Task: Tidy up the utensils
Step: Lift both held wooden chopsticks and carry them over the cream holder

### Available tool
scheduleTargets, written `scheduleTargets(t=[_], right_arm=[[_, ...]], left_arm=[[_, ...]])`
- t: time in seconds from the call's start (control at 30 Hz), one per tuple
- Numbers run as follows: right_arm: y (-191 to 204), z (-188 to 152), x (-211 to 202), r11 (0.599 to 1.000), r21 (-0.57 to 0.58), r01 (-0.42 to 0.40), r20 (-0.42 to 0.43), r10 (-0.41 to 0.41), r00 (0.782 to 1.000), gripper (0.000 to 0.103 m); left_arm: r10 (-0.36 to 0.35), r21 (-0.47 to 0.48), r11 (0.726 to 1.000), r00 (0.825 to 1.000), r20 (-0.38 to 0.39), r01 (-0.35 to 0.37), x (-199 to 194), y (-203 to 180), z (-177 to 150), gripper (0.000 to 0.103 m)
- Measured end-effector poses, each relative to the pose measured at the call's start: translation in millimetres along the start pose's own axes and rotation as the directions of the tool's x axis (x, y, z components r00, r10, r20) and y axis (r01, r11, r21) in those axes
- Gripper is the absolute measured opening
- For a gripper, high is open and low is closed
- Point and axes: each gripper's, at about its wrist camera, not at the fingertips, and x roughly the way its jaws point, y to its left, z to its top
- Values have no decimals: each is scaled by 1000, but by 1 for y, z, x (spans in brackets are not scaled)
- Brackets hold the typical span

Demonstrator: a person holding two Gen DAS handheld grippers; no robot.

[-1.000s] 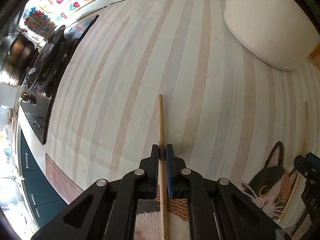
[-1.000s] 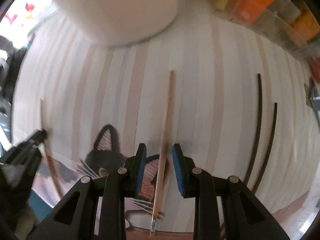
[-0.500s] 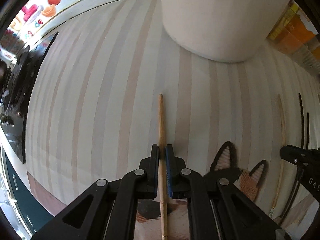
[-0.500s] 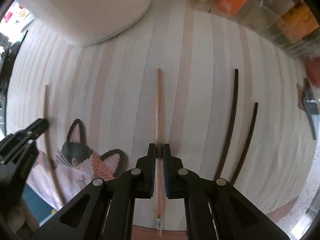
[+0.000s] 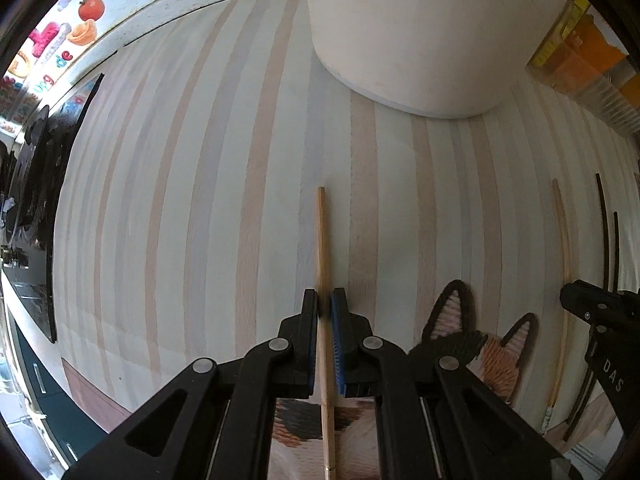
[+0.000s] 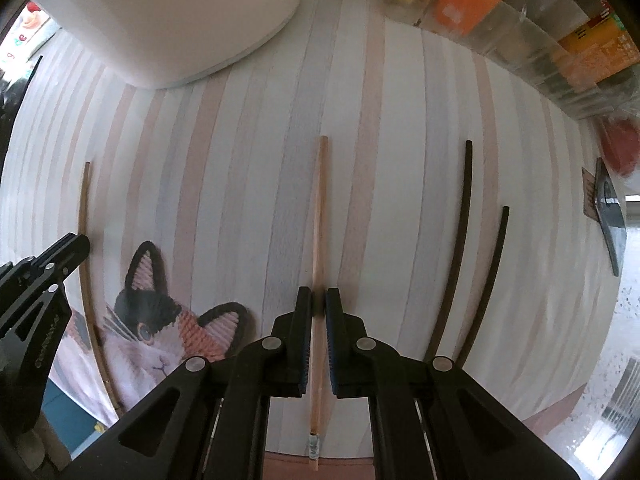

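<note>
You have a light wooden chopstick in each hand. Your left gripper [image 5: 325, 300] is clamped on one chopstick [image 5: 322, 240], and your right gripper [image 6: 318, 300] has just closed its jaws on the matching chopstick [image 6: 318, 216], which now sits pinched between the pads. Both grippers point straight down over the striped mat [image 5: 200, 200], and both sticks run roughly parallel, along the stripes.

The step in hand looks like bringing the two light sticks together as a pair. Keep both sticks level and parallel as you close the gap, and line up the far tips before you let go, so the pair ends flush. Each grip sits toward the near end of its stick, so the long far part may swing; move slowly and do not roll your wrists.

For room: the two dark chopsticks [image 6: 460, 232] lie side by side nearer the mat's right edge, well apart from your right stick, so keep clear of them. The big white container [image 5: 420, 32] stands at the mat's far edge, beyond the tips. The cat-face mat [image 6: 160, 328] lies at the near edge between your grippers. The open middle of the striped mat, between your two sticks, is the best place to set the pair.
</note>
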Motion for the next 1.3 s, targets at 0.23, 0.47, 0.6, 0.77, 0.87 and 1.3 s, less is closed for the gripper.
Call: scheduleTargets(t=[0.23,0.47,0.6,0.77,0.87,1.3], right_arm=[[4,-16,-2,1000,27,3,53,-4,999,7],[-4,-34,-28,999,22,34,145,-37,989,7],[-10,-44,-54,999,25,34,212,-39,976,7],[-20,-50,-88,999,35,-10,288,-1,958,7],[-24,-50,-107,998,35,-43,329,29,944,7],[-35,-36,-229,979,23,-204,572,155,806,7]], left_arm=[[41,10,999,999,16,-41,-1,-9,-2,4],[74,-21,997,992,107,-72,-34,3,-13,4],[81,-51,996,981,179,-72,-66,8,-12,4],[59,-75,996,959,277,-40,-113,12,-13,4],[39,-82,997,939,343,-11,-141,15,-11,4],[-36,-94,989,802,596,114,-264,33,15,4]])
